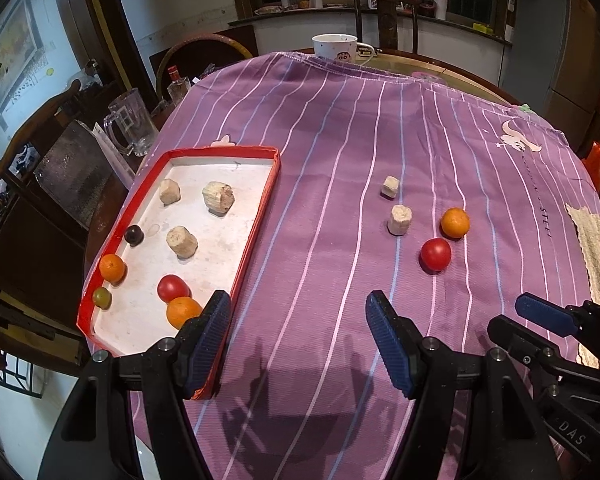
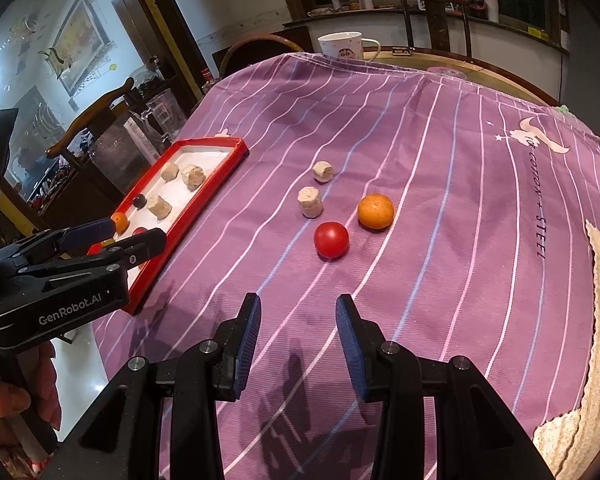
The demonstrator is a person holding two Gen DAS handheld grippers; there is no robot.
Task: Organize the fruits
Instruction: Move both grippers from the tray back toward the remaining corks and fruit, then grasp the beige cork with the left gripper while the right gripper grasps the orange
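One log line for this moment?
left gripper: open, empty | right gripper: open, empty | tomato, orange: outside tray

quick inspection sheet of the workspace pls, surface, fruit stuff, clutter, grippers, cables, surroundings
surface: round table under a purple striped cloth, with a beige towel at its right edge
job's things: red-rimmed tray holds two oranges, a red tomato, a dark fruit, a greenish fruit and three pale chunks; still loose on the cloth are a tomato, an orange and two pale chunks
clutter: white mug at the far edge
grippers: left gripper open and empty beside the tray; right gripper empty, its pads apart, short of the loose tomato
cables: nothing seen
surroundings: glass mug, wooden chairs, counter with bottles
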